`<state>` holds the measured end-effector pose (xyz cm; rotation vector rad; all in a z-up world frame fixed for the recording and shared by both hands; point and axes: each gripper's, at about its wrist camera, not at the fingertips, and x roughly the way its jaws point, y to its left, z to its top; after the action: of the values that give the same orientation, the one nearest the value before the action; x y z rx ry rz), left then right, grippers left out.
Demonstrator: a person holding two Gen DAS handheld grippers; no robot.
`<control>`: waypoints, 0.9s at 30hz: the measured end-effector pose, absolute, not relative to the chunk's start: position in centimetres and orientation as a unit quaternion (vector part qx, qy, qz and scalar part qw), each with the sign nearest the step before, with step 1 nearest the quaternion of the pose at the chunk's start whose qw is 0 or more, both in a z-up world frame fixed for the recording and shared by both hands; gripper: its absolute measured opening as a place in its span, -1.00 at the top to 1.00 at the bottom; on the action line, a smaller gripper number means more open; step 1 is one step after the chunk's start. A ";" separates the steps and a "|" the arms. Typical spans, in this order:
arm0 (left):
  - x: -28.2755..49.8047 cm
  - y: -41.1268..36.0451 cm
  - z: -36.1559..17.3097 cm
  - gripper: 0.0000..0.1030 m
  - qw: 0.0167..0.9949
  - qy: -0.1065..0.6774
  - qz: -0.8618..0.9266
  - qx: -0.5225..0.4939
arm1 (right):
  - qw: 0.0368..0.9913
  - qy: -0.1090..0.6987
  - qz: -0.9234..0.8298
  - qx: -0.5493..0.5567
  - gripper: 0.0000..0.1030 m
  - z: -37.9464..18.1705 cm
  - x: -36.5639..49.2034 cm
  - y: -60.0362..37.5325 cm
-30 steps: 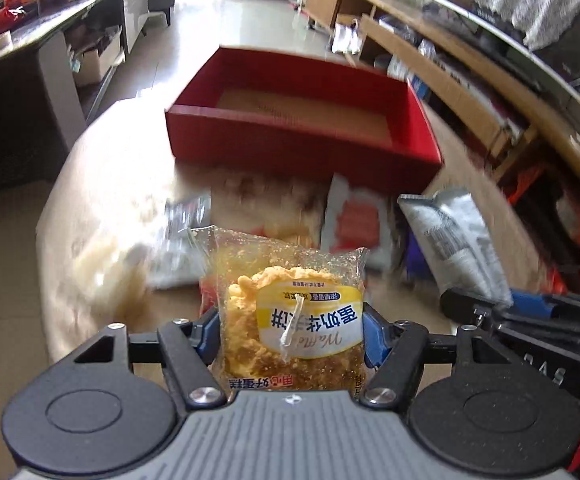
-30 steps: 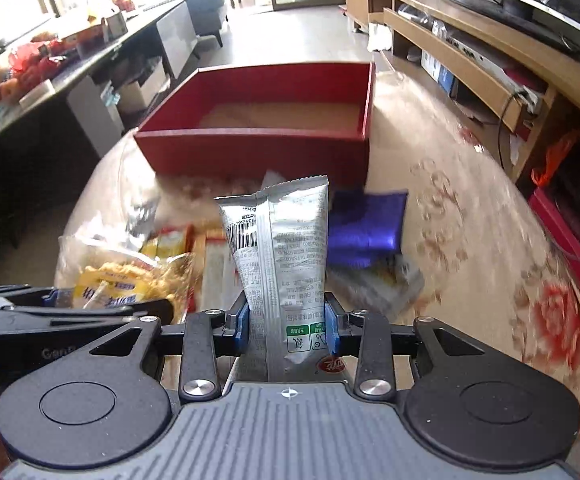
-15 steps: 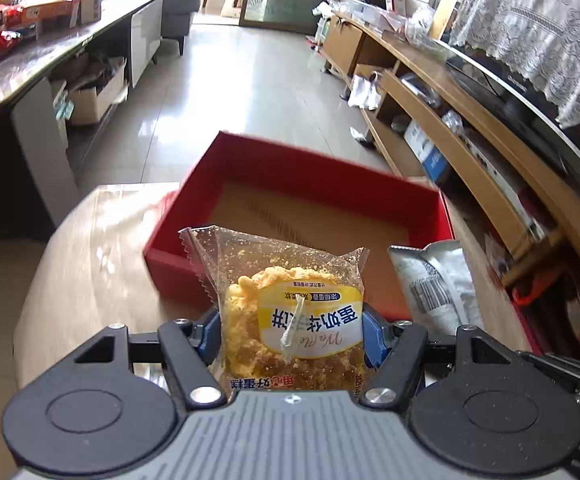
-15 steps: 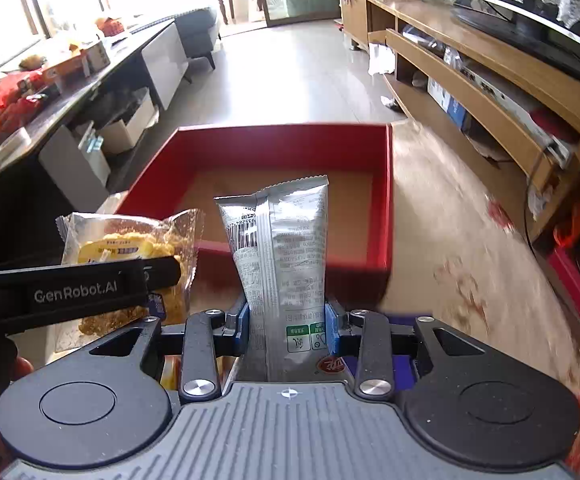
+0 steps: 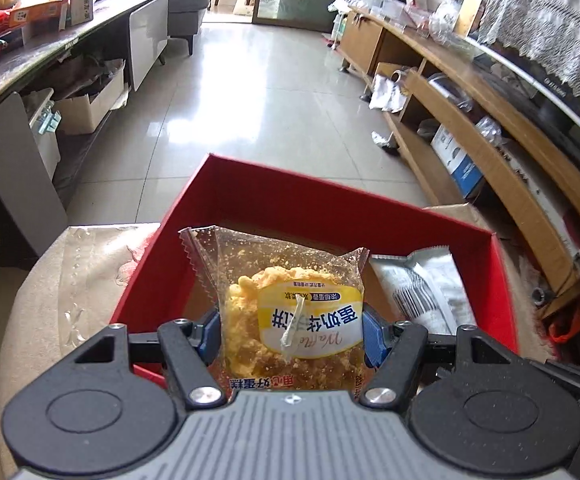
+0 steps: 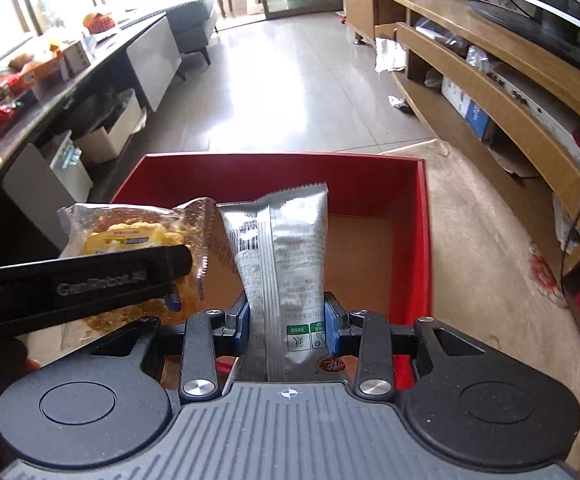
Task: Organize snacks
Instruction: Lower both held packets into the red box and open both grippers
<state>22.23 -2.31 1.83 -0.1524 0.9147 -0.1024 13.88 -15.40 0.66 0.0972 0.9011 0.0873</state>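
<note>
**Left wrist view: two snack packs held over the red box**

Left wrist view shows the left gripper (image 5: 290,336) with its blue pads (image 5: 372,340) pinching a clear plastic packet of yellow crumbly waffle cake with a yellow-and-white label (image 5: 285,320). The packet stands up between the jaws, its sealed top edge pointing ahead. Beyond and below the jaws lies the open red cardboard box with a brown floor (image 5: 290,200), resting on a beige cloth-covered table (image 5: 69,280).

In the right wrist view, the right gripper (image 6: 285,322) has its jaws clamped on a tall silver foil snack pouch with a barcode and printed text (image 6: 281,248), upright between the pads. The same box (image 6: 370,176) sits straight ahead of the jaws. To their left, the left gripper's black finger (image 6: 89,280) crosses the waffle packet (image 6: 129,232), just beside the pouch.
</note>
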 end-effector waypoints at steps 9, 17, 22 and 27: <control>23.4 -2.0 -0.5 -0.19 0.887 0.456 -0.028 -0.067 | 0.892 0.450 0.038 0.033 0.16 -1.0 16.1 -15.2; 23.8 -1.8 -1.6 -0.17 0.884 0.464 -0.019 -0.061 | 0.886 0.463 0.033 0.006 0.16 -2.8 16.9 -14.3; 23.7 -2.0 -1.6 -0.18 0.885 0.463 -0.018 -0.050 | 0.886 0.463 0.031 -0.007 0.14 -2.8 17.1 -14.0; 23.3 -2.0 -1.2 -0.18 0.886 0.461 -0.016 -0.053 | 0.884 0.466 0.014 -0.019 0.02 -3.0 17.0 -14.2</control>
<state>23.29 -2.03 -1.21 -0.1093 0.9593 -0.0341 17.04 -14.16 -2.99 -0.0386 0.9704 0.0300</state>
